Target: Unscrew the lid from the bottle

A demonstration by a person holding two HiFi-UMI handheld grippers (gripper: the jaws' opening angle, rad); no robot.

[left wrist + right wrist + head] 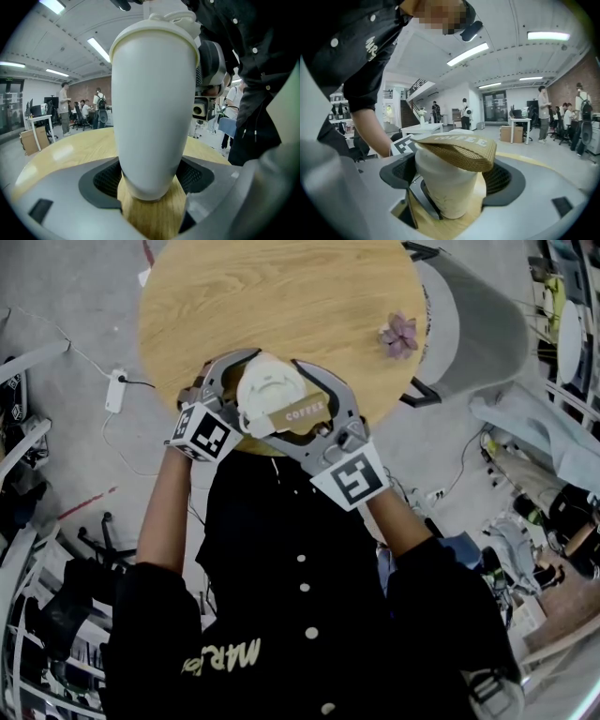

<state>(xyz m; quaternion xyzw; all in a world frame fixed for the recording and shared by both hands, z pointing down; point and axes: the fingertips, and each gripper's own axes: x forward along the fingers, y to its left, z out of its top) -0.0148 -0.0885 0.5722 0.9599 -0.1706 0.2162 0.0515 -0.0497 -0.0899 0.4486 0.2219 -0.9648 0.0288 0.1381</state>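
Observation:
A white bottle (270, 390) with a cream lid (173, 21) stands near the front edge of the round wooden table (281, 287). A brown mesh strap (298, 413) printed COFFEE lies across its top. My left gripper (234, 395) comes in from the left. In the left gripper view its pads press both sides of the bottle's narrow lower body (152, 103). My right gripper (305, 404) reaches in from the right and sits higher. Its jaws close round the cream upper part (445, 183) just under the strap (457, 150).
A small pink flower ornament (400, 334) lies on the table's right side. A grey chair (469, 324) stands at the far right of the table. A power strip (115, 390) and cables lie on the floor at left. Desks and people fill the room behind.

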